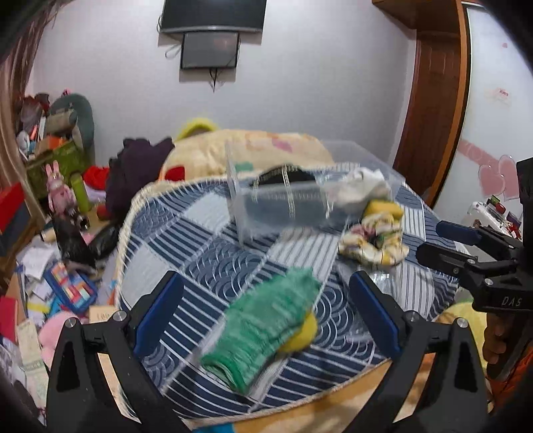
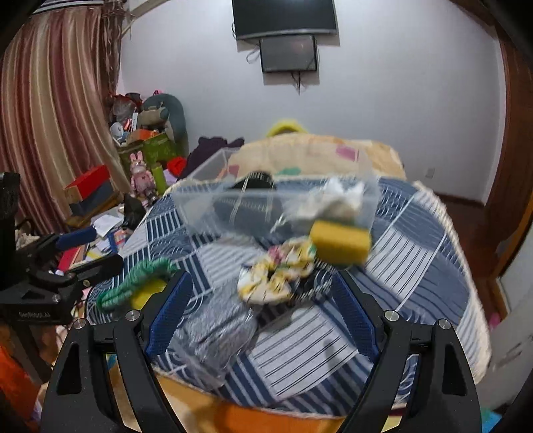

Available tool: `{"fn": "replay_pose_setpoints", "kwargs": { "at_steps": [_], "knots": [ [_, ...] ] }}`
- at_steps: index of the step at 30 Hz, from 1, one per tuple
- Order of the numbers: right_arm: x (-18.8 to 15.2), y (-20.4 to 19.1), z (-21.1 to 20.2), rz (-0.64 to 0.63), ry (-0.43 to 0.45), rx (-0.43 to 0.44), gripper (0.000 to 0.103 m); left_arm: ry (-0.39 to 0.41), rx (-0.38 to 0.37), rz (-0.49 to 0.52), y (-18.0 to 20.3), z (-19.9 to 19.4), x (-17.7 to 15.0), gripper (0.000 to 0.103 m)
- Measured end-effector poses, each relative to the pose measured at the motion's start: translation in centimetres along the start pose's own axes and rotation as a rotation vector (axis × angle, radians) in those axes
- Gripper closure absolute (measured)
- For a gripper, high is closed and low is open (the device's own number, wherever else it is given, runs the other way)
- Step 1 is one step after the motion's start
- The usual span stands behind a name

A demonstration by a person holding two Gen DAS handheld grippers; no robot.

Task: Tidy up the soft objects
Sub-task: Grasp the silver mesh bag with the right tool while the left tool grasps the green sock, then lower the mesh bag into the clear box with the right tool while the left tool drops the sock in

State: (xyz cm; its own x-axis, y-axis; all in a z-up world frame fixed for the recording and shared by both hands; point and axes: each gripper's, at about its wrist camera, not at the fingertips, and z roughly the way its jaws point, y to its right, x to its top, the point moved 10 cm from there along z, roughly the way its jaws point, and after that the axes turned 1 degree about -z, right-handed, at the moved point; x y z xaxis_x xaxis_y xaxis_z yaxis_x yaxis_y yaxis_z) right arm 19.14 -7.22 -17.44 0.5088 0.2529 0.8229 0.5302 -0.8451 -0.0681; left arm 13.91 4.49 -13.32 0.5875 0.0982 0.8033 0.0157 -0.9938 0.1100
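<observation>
With nothing held and jaws wide, the left gripper point(image 1: 266, 299) frames the green cloth point(image 1: 263, 329) at lower centre, its long axis slanting lower left to upper right, while the equally open, empty right gripper point(image 2: 263, 306) faces the scrunchie point(image 2: 279, 276).

a dark tv point(image 2: 283, 16) hangs on the white wall above a smaller screen point(image 2: 288, 53). striped curtains point(image 2: 50, 116) hang at the left. a pink rabbit toy point(image 1: 60, 191) stands beside a green bottle point(image 1: 80, 193), near a wooden door point(image 1: 433, 100).
</observation>
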Motion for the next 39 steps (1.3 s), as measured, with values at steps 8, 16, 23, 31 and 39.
{"fn": "replay_pose_setpoints", "kwargs": {
  "at_steps": [8,16,23,31,39],
  "knots": [
    [-3.3,-1.0,1.9,0.014,-0.079,0.036,0.02,-0.029,-0.023,-0.081,-0.4,1.9,-2.2,0.027],
    [-5.3,-2.6,3.6,0.03,-0.156,0.121,0.052,-0.064,-0.11,-0.142,-0.5,2.7,-3.1,0.061],
    [-5.0,-3.5,2.7,-0.024,-0.13,0.138,0.083,-0.03,-0.128,-0.143,-0.3,1.8,-2.8,0.086],
    [-2.8,-3.4,0.5,-0.049,-0.053,0.126,0.085,0.04,-0.104,-0.144,-1.2,0.1,-0.2,0.089],
    [0.5,-3.0,-1.5,-0.056,0.039,0.104,0.085,0.109,-0.104,-0.111,-0.7,-1.2,3.2,0.089]
  ]
}}
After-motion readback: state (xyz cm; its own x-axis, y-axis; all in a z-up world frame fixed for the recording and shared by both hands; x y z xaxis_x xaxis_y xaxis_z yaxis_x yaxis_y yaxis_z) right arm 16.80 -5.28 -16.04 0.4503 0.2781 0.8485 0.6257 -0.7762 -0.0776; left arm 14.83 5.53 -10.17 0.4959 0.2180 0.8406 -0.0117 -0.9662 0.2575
